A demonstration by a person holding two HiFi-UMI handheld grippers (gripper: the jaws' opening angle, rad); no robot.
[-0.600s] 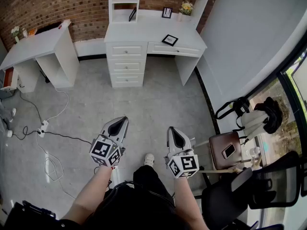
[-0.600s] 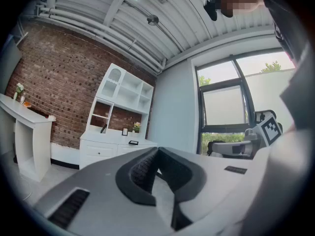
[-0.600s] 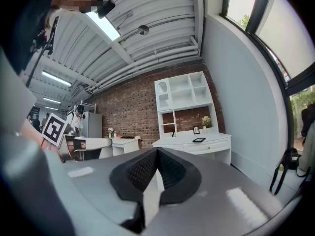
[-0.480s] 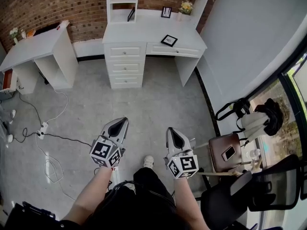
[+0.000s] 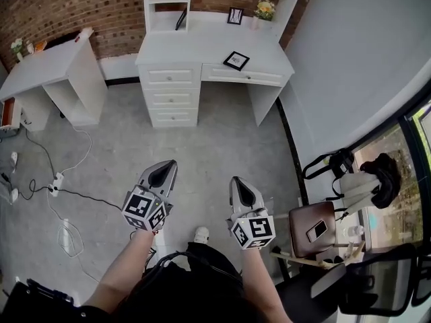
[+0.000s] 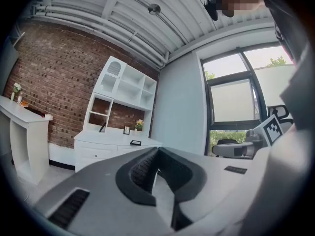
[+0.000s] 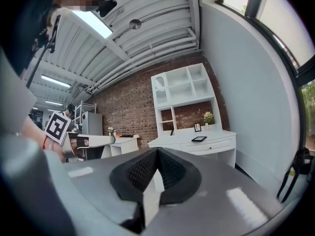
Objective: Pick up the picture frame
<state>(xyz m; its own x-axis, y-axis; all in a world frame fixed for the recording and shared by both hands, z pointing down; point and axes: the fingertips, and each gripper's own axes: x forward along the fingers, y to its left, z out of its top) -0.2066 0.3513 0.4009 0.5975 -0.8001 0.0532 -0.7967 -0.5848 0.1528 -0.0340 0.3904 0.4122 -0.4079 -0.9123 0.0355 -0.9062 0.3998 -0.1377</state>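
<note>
worktop [image 5: 182, 46]: white desk set against a brick wall; three stacked drawers at its left, one shallow drawer over open knee space at its right, a white shelf unit rising at the back.
picture frame [image 5: 236, 60]: black-edged, lying flat on the worktop toward its right end, just above the shallow drawer; touched by nothing, well apart from both grippers.
left gripper [image 5: 166, 168]: held level over the grey floor, well short of the desk and pointed toward it; jaws together at the tips, nothing between them.
right gripper [image 5: 238, 184]: just beside the left one, level likewise, aimed at the same desk; jaws closed pad to pad, empty.
small upright frame [image 5: 234, 15]: standing at the back of the worktop, near the flowers.
flowers [image 5: 264, 9]: yellow and white, in a small pot at the back right corner of the worktop.
dark flat thing [image 5: 182, 19]: tilted against the side of the lowest shelf compartment; kind not clear.
side table [image 5: 50, 59]: white, left of the desk, along the same brick wall.
cables [image 5: 64, 180]: black and white, trailing over the floor at the left.
brown stool [image 5: 302, 237]: right of the right gripper, near the window.
phone [image 5: 316, 229]: lying on the brown stool's seat.
shoe [image 5: 201, 234]: white, on the floor between the two grippers.
</note>
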